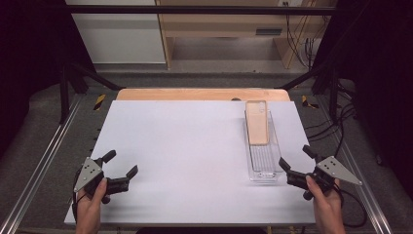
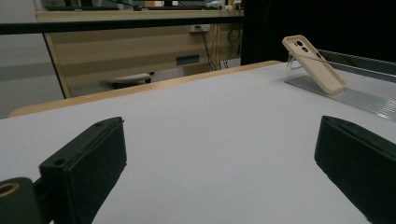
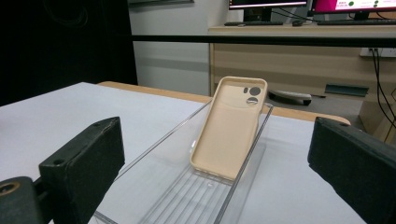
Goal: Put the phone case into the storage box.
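Because the table (image 1: 185, 161) is slick, the clear tray (image 1: 275, 151) by its right edge could skid; the beige phone case (image 1: 256, 122) leaning inside may topple if the wide-open right gripper (image 1: 298, 163) nudges it. The left gripper (image 1: 121, 164) is open too.

The high view looks forward and down from above the person's side, taking in the whole white table (image 1: 195, 161). The left gripper view sits low over the tabletop at the near left, facing across toward the far right — the beige phone case (image 2: 314, 64) stands well off. The right gripper view, equally low at the near right edge, faces the clear tray (image 3: 154, 144) from close by. All three views share case and tray.
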{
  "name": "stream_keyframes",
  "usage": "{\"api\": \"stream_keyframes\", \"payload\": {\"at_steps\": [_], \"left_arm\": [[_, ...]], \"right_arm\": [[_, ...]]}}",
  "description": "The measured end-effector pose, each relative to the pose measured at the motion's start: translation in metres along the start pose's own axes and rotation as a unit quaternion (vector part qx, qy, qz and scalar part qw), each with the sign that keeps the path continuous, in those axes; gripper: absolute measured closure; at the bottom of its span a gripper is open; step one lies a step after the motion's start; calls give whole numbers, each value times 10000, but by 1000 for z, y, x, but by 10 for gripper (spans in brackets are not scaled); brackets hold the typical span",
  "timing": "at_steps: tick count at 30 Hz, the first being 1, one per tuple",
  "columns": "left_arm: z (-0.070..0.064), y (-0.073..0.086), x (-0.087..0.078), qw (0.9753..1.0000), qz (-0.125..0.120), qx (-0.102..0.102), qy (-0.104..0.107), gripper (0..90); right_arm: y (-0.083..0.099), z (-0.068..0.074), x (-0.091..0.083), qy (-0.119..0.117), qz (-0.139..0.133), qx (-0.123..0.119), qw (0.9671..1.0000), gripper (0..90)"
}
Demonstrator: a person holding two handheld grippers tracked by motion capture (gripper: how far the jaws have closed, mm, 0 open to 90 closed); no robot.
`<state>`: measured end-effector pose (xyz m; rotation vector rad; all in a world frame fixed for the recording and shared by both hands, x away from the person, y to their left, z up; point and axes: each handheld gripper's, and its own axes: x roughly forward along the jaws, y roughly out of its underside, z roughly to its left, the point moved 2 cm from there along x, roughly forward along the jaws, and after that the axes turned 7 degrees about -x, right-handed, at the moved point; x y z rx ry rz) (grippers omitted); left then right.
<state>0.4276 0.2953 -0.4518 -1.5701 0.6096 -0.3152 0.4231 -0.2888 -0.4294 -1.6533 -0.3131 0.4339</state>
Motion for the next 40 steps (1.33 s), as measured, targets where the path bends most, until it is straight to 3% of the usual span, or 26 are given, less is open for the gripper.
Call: {"api": "stream_keyframes", "payload": {"at_steps": [19,29,40], "left_arm": [[-4,-1,-2,9998,-142,119,101,17],[-7,-1,-4,9995,-187,189,151,17],[-15,-1,-7,9985,-314,331,312,14]], "right_arm": [[15,20,13,-264,-17,44,9996,41],[22,30,23,-439,249,-72,9987,40],[25,28,23,-320,428,-165,9984,51]]}}
